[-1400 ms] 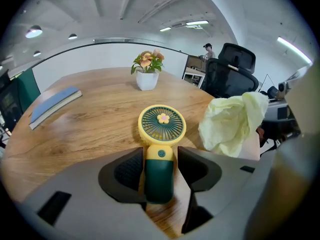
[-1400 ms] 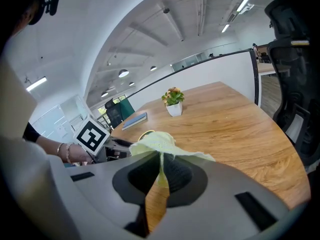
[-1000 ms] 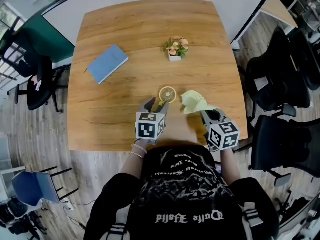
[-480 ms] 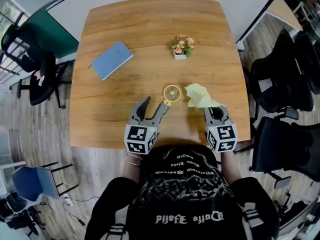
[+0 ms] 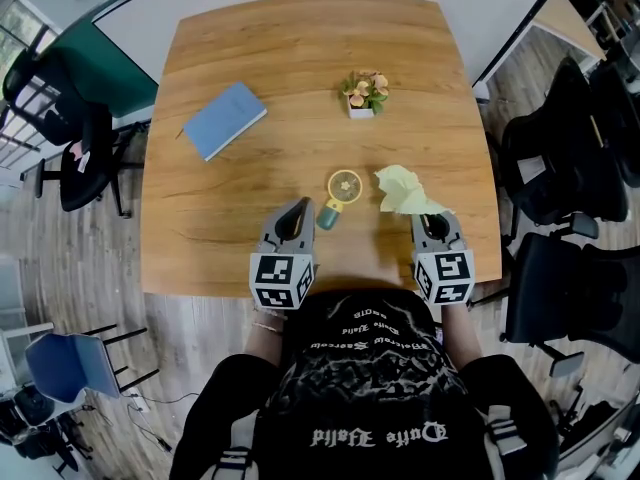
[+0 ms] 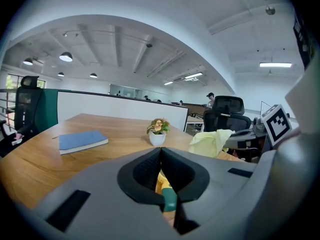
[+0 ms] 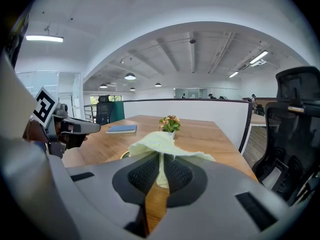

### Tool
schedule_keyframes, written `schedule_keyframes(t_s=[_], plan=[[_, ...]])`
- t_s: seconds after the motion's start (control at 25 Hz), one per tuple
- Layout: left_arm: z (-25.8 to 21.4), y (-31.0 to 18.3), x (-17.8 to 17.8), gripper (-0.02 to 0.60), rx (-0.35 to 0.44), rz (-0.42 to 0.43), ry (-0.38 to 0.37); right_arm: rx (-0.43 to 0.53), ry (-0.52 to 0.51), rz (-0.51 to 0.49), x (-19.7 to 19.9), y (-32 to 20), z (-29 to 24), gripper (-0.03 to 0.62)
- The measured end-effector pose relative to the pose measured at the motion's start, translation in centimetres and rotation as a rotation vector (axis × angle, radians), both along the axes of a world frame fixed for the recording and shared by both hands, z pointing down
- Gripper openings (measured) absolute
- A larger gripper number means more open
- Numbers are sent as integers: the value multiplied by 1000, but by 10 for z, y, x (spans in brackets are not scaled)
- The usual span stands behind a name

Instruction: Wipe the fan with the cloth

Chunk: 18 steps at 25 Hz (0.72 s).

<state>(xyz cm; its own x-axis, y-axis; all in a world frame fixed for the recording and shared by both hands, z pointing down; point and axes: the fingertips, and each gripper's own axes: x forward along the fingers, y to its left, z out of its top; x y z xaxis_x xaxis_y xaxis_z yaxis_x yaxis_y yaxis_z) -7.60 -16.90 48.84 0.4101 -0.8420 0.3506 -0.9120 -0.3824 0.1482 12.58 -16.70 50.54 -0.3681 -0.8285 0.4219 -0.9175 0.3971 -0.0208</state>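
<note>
table (image 5: 250,68): wood, bare in the middle.
fan (image 5: 343,186): small, yellow head, green handle, near front edge.
L gripper (image 5: 298,208): jaws just closed together, nothing betw. them; fan handle just beside, on its right.
R gripper (image 5: 432,218): jaws pinch the cloth (image 5: 403,190).
cloth: pale yellow, crumpled, just right of fan, not touching it.
notebook (image 5: 224,119): blue, shut, far left.
flower pot (image 5: 365,94): beyond fan, well apart.
chairs (image 5: 560,168): black, on both sides of table.
</note>
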Motion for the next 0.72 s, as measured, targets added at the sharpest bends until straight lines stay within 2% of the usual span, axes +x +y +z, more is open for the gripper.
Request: schedule_keyframes(t_s=[0.48,0.72], plan=[[1,0,-1,21,-8,-21,38,27,13,-13,-3,1,-5,28],[2,0,0,21,-7,-20,25,36,21,-9,-3,1,-6,28]])
